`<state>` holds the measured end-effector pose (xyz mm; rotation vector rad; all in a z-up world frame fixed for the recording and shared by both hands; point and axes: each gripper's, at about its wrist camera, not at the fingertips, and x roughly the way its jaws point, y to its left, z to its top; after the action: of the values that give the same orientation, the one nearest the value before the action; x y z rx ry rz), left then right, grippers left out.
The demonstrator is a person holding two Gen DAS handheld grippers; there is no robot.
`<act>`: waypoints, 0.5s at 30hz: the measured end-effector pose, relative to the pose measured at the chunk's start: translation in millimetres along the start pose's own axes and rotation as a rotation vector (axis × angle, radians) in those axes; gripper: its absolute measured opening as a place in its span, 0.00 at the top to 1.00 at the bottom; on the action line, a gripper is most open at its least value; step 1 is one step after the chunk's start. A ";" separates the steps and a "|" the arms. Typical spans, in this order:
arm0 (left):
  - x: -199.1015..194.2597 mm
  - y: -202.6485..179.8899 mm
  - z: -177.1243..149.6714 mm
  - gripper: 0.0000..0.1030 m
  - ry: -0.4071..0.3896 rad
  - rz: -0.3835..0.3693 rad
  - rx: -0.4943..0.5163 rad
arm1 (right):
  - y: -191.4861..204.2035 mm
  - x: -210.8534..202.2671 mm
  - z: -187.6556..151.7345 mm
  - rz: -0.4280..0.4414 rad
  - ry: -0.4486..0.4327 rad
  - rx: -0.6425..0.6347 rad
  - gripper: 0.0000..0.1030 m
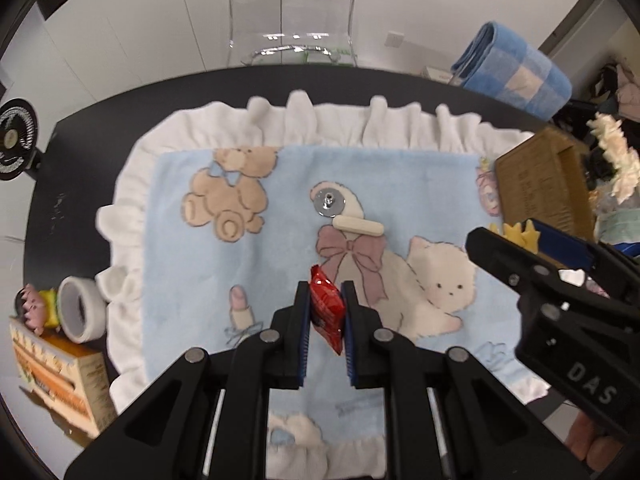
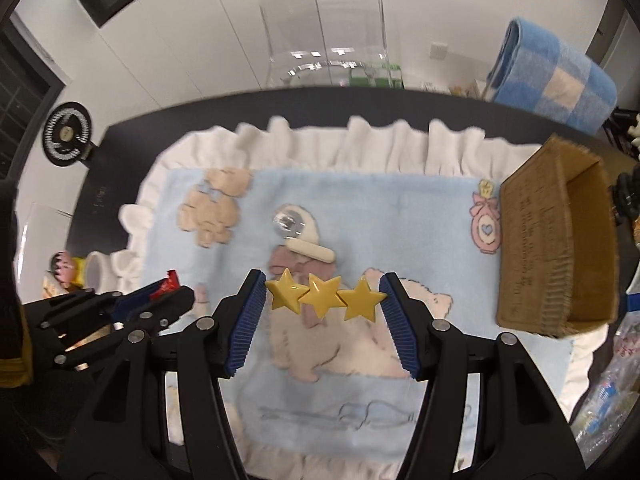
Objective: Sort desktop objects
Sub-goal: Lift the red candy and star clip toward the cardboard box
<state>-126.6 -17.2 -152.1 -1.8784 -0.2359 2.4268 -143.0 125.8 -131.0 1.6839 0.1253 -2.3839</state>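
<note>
My left gripper (image 1: 327, 294) is shut on a red snack packet (image 1: 329, 312) and holds it above the blue animal-print blanket (image 1: 280, 248). My right gripper (image 2: 323, 294) is shut on a yellow three-star hair clip (image 2: 324, 298), gripped end to end above the blanket (image 2: 400, 232). On the blanket lie a round silver metal disc (image 1: 329, 202) and a cream oblong piece (image 1: 359, 225); both also show in the right wrist view, the disc (image 2: 289, 222) and the oblong piece (image 2: 310, 251). The right gripper shows at the right in the left wrist view (image 1: 520, 248), the left gripper at the left in the right wrist view (image 2: 160, 300).
A brown cardboard box (image 2: 560, 248) stands open at the blanket's right edge. A white tape roll (image 1: 78, 308), a small doll (image 1: 34, 308) and a printed carton (image 1: 60, 384) sit at the left. A black fan (image 1: 16, 140), a clear chair (image 1: 292, 12) and a rolled blue towel (image 1: 516, 72) stand behind.
</note>
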 end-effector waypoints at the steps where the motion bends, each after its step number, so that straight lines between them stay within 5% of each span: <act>1: -10.1 -1.5 -1.4 0.86 -0.011 -0.002 -0.004 | 4.5 -11.5 -0.2 -0.006 -0.006 -0.004 0.41; 15: -78.1 -33.0 -22.1 0.86 -0.038 -0.008 0.029 | 1.6 -98.0 -20.7 -0.040 -0.071 0.019 0.41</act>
<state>-86.9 6.0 -77.5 -1.8173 -0.2092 2.4493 -92.4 141.0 -46.0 1.6173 0.1262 -2.4787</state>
